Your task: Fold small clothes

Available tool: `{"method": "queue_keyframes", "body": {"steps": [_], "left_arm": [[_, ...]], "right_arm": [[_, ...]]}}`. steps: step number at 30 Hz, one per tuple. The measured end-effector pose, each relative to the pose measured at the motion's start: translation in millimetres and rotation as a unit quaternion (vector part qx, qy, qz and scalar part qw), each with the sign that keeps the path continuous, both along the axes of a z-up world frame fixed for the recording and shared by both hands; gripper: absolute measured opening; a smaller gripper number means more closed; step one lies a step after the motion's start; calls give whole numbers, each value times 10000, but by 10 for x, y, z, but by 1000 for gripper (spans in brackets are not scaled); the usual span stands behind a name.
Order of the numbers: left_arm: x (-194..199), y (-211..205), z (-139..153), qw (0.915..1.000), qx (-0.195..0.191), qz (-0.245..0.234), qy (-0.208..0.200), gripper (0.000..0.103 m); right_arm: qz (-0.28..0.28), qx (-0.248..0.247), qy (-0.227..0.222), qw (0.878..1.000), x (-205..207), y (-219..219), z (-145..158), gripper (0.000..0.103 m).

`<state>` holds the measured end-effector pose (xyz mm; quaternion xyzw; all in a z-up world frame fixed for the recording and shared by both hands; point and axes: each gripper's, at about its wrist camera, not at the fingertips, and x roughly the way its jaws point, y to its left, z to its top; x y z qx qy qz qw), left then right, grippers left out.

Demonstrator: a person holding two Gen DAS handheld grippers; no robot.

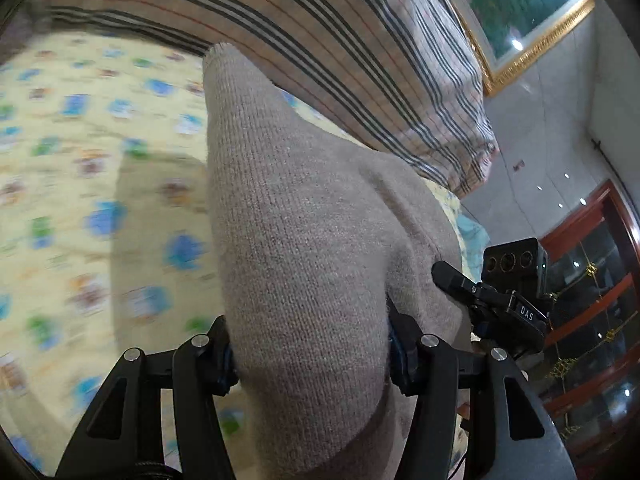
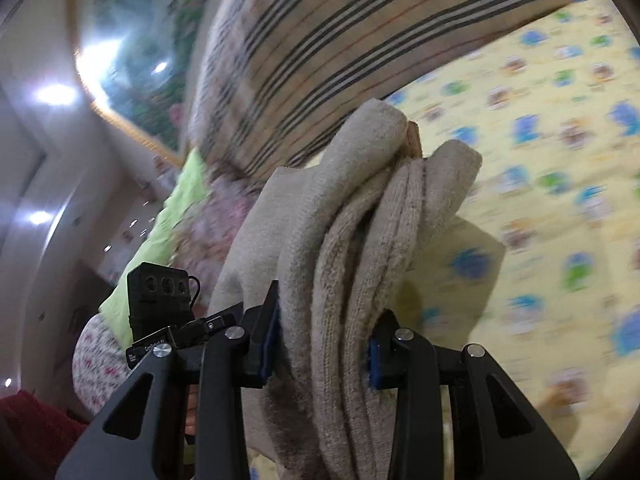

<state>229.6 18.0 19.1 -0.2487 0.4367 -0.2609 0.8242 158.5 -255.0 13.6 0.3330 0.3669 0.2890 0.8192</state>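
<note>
Covering most of both views, a yellow cartoon-print bedsheet (image 1: pixel 80 168) is spread beneath a striped beige blanket (image 1: pixel 320 32) heaped at its far edge. Above the sheet hangs a beige knit garment (image 1: pixel 300 240), lifted clear and bunched into thick folds in the right wrist view. The left gripper (image 1: pixel 310 354) has its jaws clamped on one part of the knit; the right gripper (image 2: pixel 322 344) pinches several gathered layers.
</note>
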Motion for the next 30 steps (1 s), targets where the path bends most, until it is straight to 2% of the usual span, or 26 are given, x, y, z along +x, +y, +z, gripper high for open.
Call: {"method": "queue_keyframes", "body": {"steps": [4,8,11,14,16,22,26,30], "left_arm": [[-267,491,-67,9995,67,288,98,58],[-338,767,-357,9979,60,495,410,58],[-342,862,-649,9963,80,524,670,63],[-382,937,-777,9956,-110,525,763,71],[-456,997,-766,9953,-129,561,781,72],[-898,1049,-536,9938,623,740,541,80],[-1315,1027,-420,9897,1141,781,374,80],[-1637,1005,-359,9889,1243,758,306,82]], "right_arm": [[460,139,58,9988,38,545,-90,36],[613,94,321,9976,85,852,-338,36],[582,-243,549,9965,129,989,-524,37],[479,-567,661,9950,150,994,-600,49],[399,-715,710,9941,133,972,-588,56],[-34,-855,407,9955,-228,733,-335,60],[-301,-773,279,9962,-520,593,-247,60],[-386,-807,208,9958,-754,586,-216,60]]}}
